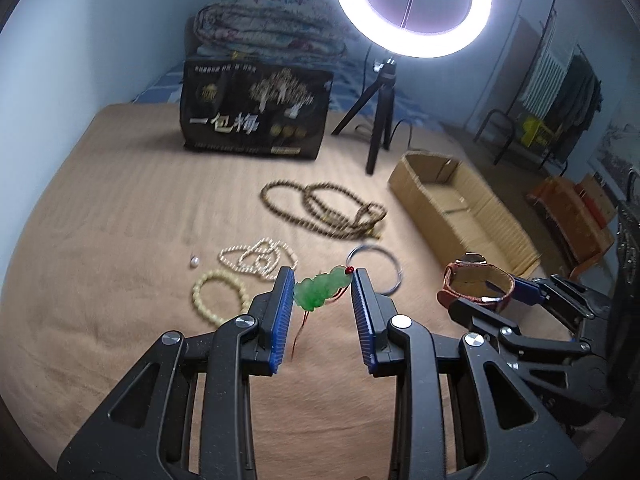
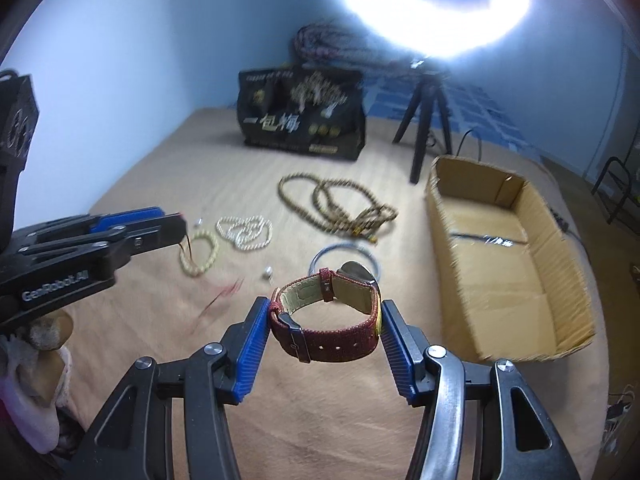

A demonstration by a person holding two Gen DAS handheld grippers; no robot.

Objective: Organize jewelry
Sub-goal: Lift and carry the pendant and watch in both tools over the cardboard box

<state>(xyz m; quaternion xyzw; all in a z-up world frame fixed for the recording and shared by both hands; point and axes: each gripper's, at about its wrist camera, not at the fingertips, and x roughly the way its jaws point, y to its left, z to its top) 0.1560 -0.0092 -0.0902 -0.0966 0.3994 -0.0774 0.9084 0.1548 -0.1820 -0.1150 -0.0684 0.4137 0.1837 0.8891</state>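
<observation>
My left tongs (image 1: 322, 294) grip a green pendant (image 1: 318, 292) between the blue pads, its red cord (image 1: 301, 330) dangling, lifted above the tan bed cover (image 1: 120, 280). My right tongs (image 2: 326, 320) clamp a red-strapped watch (image 2: 328, 316), held in the air near the open cardboard box (image 2: 504, 264). Left of the box lie a thin metal bangle (image 2: 344, 258), a brown bead string (image 2: 340, 206), a white pearl strand (image 2: 246, 232), a pale bead bracelet (image 2: 198, 254) and a loose pearl (image 2: 267, 272). Beyond the box stand a black bag (image 2: 304, 114) and a ring light (image 1: 412, 6).
</observation>
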